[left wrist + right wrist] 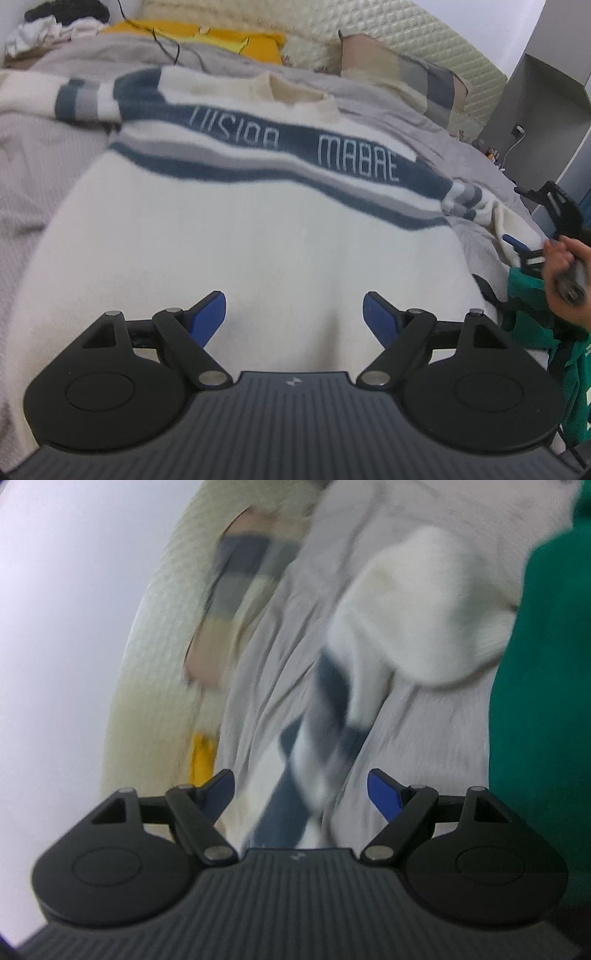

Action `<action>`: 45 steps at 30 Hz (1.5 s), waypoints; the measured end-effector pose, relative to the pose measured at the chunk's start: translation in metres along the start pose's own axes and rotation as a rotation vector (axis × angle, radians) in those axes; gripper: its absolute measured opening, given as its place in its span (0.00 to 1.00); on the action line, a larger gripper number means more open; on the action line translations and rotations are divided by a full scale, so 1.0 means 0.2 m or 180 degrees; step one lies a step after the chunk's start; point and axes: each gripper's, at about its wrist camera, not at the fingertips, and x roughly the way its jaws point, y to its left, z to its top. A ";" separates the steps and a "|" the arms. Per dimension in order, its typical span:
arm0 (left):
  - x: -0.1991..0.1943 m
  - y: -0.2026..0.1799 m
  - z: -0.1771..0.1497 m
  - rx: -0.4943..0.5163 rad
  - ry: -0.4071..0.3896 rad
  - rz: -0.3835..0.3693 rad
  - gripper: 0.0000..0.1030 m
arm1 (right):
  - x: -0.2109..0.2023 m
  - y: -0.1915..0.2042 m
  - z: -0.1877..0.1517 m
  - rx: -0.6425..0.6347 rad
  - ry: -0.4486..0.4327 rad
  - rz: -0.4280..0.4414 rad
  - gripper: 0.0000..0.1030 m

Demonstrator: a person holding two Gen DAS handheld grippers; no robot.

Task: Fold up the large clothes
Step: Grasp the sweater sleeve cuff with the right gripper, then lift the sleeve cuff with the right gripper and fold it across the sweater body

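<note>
Grey bedding (388,99) carries the striped sweater (240,229) (spread flat); both grippers gape, gripping nothing.

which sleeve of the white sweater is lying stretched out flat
The far-side sleeve, spread out across the bed. The sleeve near the right gripper is bunched up.

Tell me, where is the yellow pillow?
In the left wrist view the yellow pillow lies at the far end of the bed, against the quilted headboard, beyond the collar of the striped white sweater.
</note>
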 end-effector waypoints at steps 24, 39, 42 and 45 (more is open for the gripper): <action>0.17 0.08 0.05 -0.0261 0.0010 -0.0304 0.88 | 0.26 -0.26 0.57 0.0260 -0.1909 -0.0651 0.80; 0.18 0.07 0.05 -0.0242 -0.0038 -0.0200 0.88 | 0.19 -0.41 0.94 -0.0073 -0.1390 -0.1275 0.18; 0.18 0.08 0.06 -0.0258 -0.0047 -0.0167 0.88 | 0.17 -0.37 0.95 -0.0251 -0.1421 -0.1283 0.12; 0.17 0.08 0.07 -0.0225 -0.0067 -0.0129 0.88 | 0.11 -0.25 0.97 -0.0638 -0.1563 -0.1247 0.11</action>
